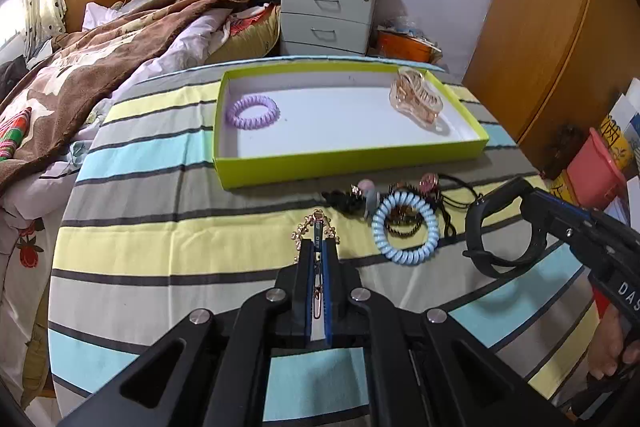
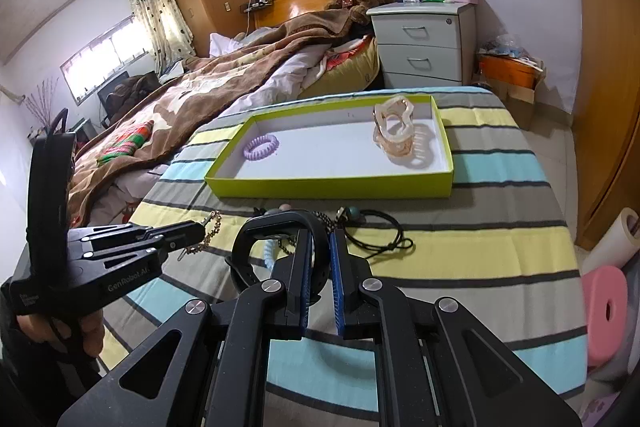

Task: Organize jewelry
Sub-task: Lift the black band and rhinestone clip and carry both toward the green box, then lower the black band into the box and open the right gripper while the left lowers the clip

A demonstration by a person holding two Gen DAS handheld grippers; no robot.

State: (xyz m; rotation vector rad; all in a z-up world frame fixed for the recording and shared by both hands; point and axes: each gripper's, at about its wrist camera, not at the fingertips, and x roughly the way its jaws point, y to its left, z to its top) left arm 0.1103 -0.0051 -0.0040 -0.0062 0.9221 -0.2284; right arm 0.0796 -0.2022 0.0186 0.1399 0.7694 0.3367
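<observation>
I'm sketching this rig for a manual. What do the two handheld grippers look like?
Both the left gripper and right gripper are matte black scissor linkages with silver pivot bolts and blue-padded fingers. White lettering marks their bodies. No sleeves are visible.

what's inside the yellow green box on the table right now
Inside the yellow-green box lie a purple spiral hair tie at its left end and a translucent pinkish hair claw at its right end. The near wall hides a strip of floor.
</observation>
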